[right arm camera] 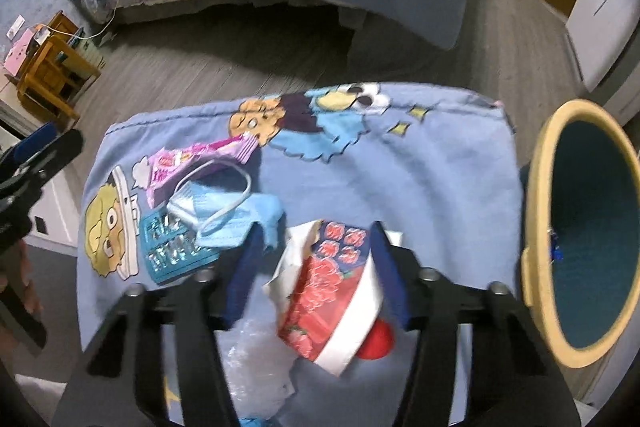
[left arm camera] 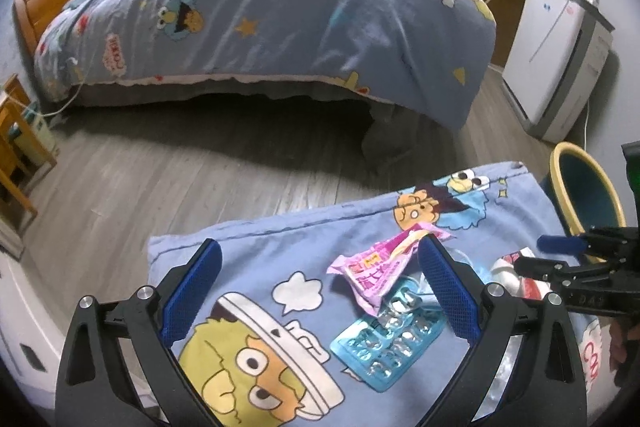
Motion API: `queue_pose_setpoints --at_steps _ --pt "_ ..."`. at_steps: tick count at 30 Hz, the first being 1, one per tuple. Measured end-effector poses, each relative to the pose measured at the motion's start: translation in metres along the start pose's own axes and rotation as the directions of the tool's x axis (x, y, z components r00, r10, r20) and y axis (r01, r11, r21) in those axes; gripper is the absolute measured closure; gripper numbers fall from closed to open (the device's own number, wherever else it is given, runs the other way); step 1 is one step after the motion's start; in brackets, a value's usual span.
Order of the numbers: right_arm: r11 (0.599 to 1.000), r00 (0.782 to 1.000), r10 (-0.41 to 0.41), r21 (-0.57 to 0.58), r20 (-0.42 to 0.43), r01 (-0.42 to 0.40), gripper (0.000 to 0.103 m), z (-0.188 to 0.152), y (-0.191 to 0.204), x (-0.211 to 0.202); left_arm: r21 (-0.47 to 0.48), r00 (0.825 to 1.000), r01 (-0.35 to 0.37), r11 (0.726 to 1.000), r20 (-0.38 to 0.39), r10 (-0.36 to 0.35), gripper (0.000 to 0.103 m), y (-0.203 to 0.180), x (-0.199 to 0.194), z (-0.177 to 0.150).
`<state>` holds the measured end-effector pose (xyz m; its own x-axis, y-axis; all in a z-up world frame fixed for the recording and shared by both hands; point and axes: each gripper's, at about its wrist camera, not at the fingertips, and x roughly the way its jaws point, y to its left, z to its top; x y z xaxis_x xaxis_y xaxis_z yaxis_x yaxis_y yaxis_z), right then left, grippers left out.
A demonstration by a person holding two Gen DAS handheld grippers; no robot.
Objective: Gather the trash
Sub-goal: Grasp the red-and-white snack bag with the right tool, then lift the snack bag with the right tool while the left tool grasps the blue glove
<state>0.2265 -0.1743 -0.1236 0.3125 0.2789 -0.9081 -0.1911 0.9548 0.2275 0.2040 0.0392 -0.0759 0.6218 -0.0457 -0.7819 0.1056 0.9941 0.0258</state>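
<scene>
Trash lies on a blue cartoon pillow (left arm camera: 248, 247). My left gripper (left arm camera: 320, 247) hangs open and wide above it. A pink wrapper (left arm camera: 376, 267) and a teal blister pack (left arm camera: 388, 347) lie by its right finger, untouched. In the right wrist view my right gripper (right arm camera: 316, 239) is shut on a red and white paper cup (right arm camera: 332, 291) with a torn lid. A blue face mask (right arm camera: 224, 215), the pink wrapper (right arm camera: 192, 159) and the blister pack (right arm camera: 168, 251) lie to the cup's left. Crumpled clear plastic (right arm camera: 256, 359) sits under the gripper. A red round thing (right arm camera: 376, 343) shows below the cup.
A teal bin with a yellow rim (right arm camera: 540, 187) stands right of the pillow (right arm camera: 420, 179). Across the grey wood floor is a bed under a blue quilt (left arm camera: 280, 7). A wooden stand (left arm camera: 16, 147) is at the left, a white appliance (left arm camera: 552, 47) at the right.
</scene>
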Motion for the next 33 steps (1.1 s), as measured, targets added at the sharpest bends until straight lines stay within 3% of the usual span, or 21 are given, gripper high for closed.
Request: queue_pose_setpoints --at_steps 4,6,9,22,29,33 --pt "1.0 0.998 0.016 -0.022 -0.055 -0.017 0.076 -0.004 0.005 0.011 0.036 1.0 0.012 0.999 -0.015 -0.012 0.005 -0.013 0.006 -0.001" --pt "0.999 0.997 0.024 -0.028 -0.067 -0.026 0.088 -0.005 0.006 0.013 0.048 1.0 0.016 0.999 -0.022 -0.015 0.005 -0.019 0.008 -0.002" --pt "0.999 0.997 0.034 -0.036 -0.062 -0.036 0.094 -0.004 0.006 0.008 0.068 0.999 0.021 0.997 -0.035 -0.018 0.005 -0.027 0.011 -0.004" --pt "0.999 0.998 -0.017 -0.028 0.065 0.018 0.095 -0.006 -0.019 -0.044 0.147 0.998 0.057 0.988 -0.024 -0.055 0.005 -0.065 -0.014 -0.024" --pt "1.0 0.994 -0.001 -0.007 0.108 0.002 0.095 -0.026 -0.026 -0.087 0.142 0.998 0.055 0.988 0.003 -0.056 0.005 -0.092 -0.05 -0.05" --pt "0.999 0.99 -0.032 -0.017 0.139 0.035 0.095 -0.046 -0.02 -0.113 0.121 0.997 0.069 0.99 0.023 -0.073 0.005 -0.108 -0.078 -0.076"
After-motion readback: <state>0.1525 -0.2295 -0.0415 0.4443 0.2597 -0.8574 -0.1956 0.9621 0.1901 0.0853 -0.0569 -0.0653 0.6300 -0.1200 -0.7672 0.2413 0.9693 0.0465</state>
